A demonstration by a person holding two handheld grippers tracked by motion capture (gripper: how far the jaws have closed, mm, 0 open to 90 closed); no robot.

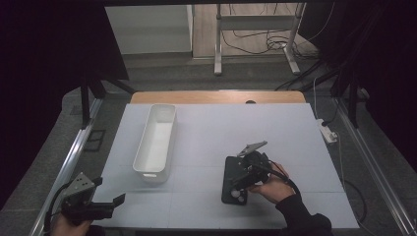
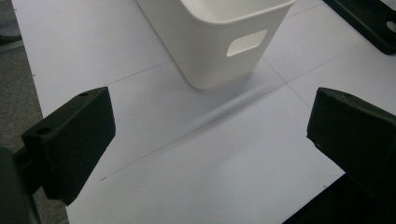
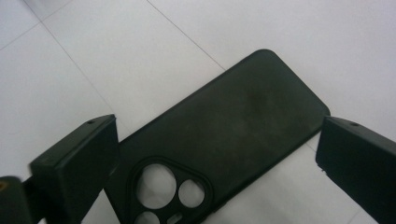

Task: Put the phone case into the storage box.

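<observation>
Down near the front right of the worktop [image 1: 295,128], the black phone case [image 3: 233,130] lies flat, camera cut-outs toward the person, with the right tongs [image 3: 215,154] spread wide on either side of it, gripping nothing. Meanwhile the left tongs [image 2: 205,144] hover wide open and empty at the front left corner, facing the white bin [image 2: 219,42].

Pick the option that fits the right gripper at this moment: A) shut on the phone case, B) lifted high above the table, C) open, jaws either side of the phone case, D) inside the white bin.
C: the right gripper has its jaws spread, with the black phone case lying flat on the table between them.
</observation>
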